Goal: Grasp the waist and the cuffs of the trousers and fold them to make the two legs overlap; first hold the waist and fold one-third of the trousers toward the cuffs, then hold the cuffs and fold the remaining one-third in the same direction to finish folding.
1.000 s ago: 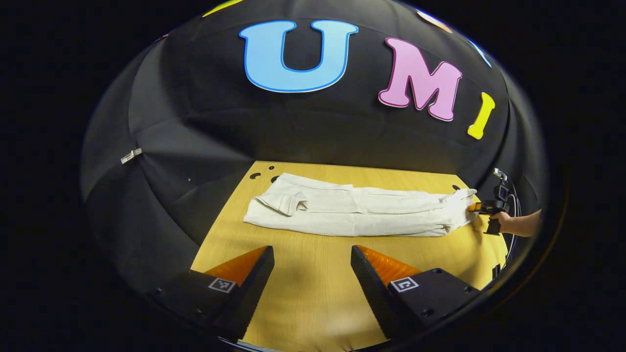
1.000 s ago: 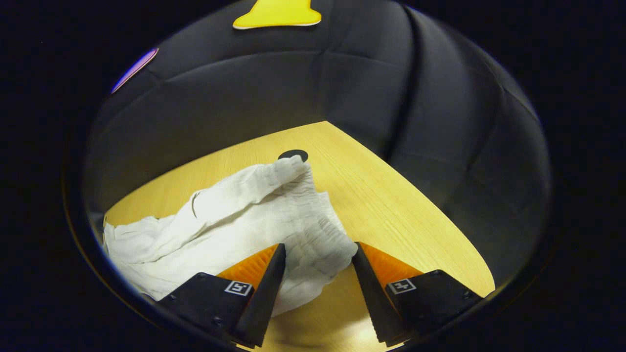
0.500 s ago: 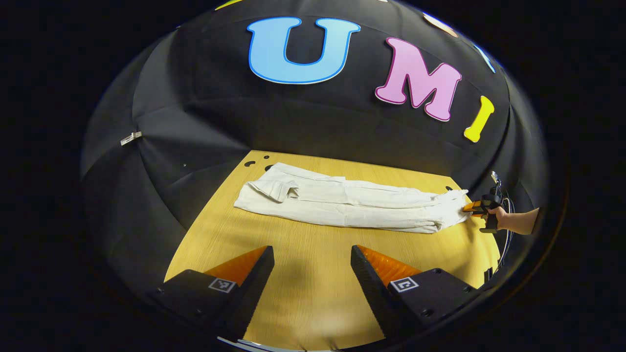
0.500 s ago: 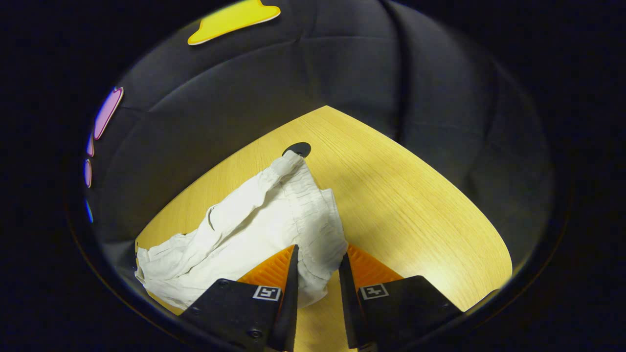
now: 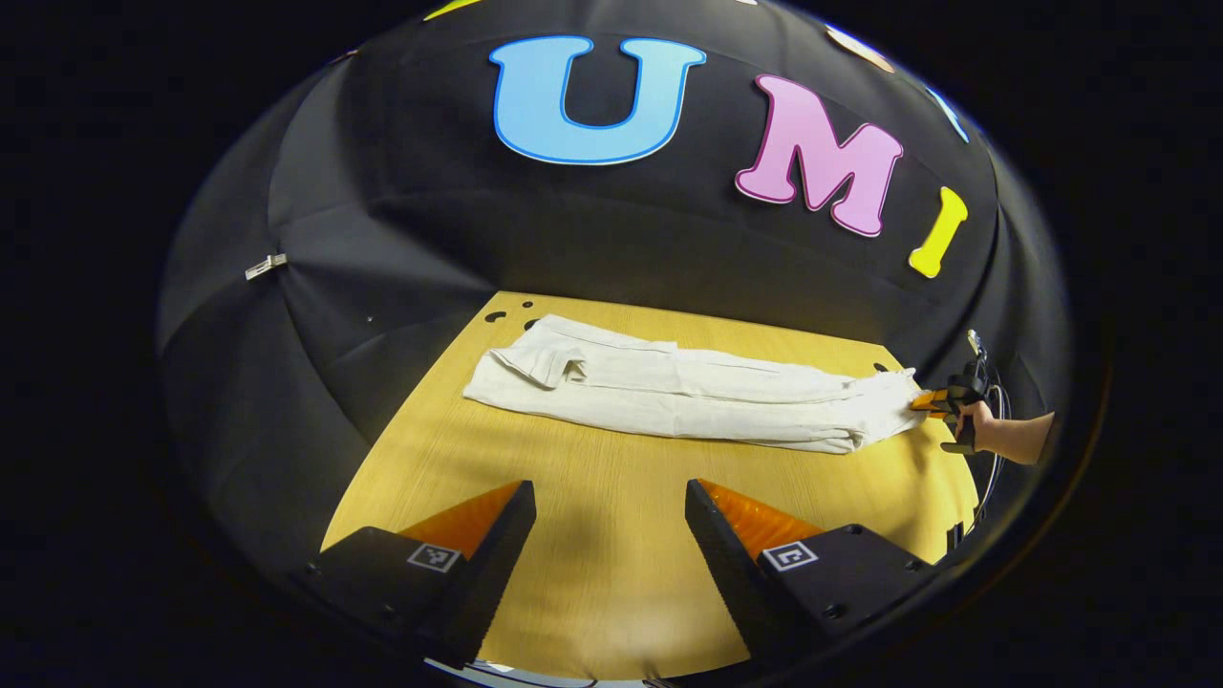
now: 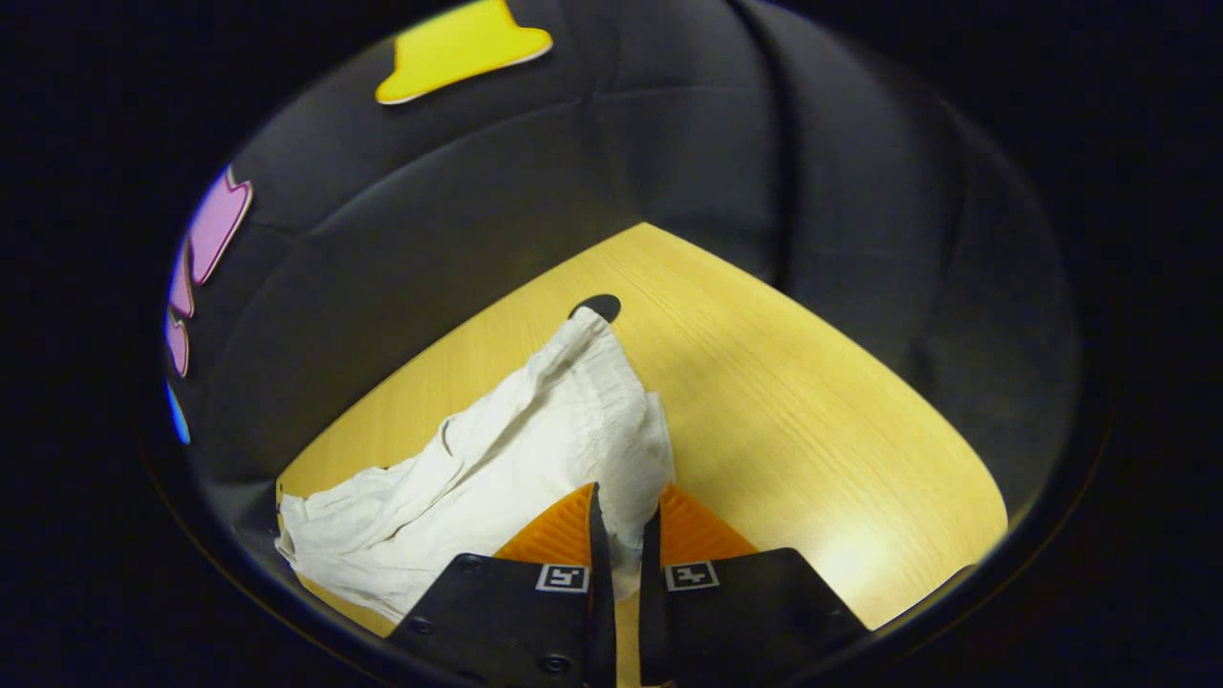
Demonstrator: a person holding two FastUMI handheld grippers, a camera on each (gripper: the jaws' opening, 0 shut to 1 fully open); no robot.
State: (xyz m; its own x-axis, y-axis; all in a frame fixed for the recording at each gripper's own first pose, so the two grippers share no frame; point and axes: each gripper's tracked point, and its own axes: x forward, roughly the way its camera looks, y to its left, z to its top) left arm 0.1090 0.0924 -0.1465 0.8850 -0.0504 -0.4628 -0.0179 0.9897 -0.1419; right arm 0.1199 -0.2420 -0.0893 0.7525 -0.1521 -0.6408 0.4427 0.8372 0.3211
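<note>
Both trouser legs (image 5: 688, 397) lie overlapped on our desk (image 5: 592, 564) — right hand-held gripper (image 6: 623, 521) pinches the waistband (image 6: 611, 430), left hand-held gripper (image 5: 609, 521) spread wide.

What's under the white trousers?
The trousers lie flat on the yellow wooden table. A dark round hole peeks out beside the waist. Anything beneath the cloth is covered.

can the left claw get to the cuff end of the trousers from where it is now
Probably yes. The left claw is open above bare table, with nothing between it and the cuff end of the trousers; it just has to travel forward and leftward.
</note>
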